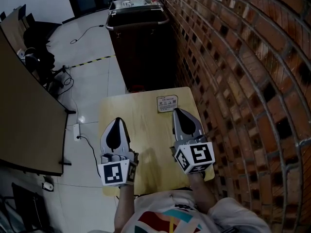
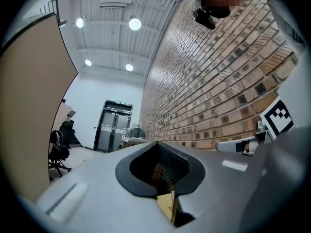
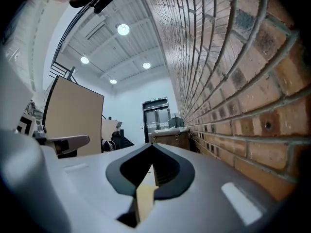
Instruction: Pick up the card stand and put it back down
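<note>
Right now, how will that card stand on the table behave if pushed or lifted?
The card stand looks small and thin, so probably light. Its face shows flat, so likely stiff. On the smooth table it may slide before tipping.

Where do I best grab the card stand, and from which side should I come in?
Probably the card stand's top edge, pinched across its thin panel, coming from the near side with the right gripper, whose shut jaws lie just beside it. It stands at the table's far edge, printed face toward you; open the jaws first.
</note>
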Demonstrator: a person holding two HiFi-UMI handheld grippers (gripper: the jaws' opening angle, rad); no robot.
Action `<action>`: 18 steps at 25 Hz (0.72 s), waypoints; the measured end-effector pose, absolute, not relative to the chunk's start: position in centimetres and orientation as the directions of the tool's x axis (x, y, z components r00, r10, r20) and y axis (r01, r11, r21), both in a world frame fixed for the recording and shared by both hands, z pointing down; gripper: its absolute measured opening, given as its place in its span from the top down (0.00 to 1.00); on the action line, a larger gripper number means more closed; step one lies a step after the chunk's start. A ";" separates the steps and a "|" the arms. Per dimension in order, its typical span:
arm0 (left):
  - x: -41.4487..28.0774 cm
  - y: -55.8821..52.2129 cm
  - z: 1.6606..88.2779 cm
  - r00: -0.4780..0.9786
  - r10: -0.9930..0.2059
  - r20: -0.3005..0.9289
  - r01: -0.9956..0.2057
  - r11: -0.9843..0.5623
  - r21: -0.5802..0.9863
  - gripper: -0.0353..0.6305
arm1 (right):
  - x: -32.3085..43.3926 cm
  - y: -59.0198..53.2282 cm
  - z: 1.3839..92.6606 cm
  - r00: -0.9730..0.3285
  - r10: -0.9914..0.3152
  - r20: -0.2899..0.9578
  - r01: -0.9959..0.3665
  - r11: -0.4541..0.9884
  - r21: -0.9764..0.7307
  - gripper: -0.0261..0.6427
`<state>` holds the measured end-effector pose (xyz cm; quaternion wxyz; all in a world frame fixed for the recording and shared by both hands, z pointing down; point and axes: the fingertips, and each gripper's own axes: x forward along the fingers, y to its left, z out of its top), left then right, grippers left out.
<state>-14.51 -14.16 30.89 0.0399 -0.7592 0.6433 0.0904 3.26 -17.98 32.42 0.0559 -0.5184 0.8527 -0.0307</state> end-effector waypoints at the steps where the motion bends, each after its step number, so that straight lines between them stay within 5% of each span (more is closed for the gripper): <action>1: -14.5 -14.2 30.9 0.158 -0.970 -0.187 -0.984 -0.171 0.056 0.94 | 3.3 -18.0 32.4 -0.456 -0.888 -0.063 -0.881 0.460 -0.112 0.96; 18: -14.4 -14.6 31.1 0.150 -0.972 -0.179 -0.984 -0.164 0.066 0.94 | 3.2 -18.2 32.4 -0.464 -0.884 -0.060 -0.874 0.468 -0.129 0.96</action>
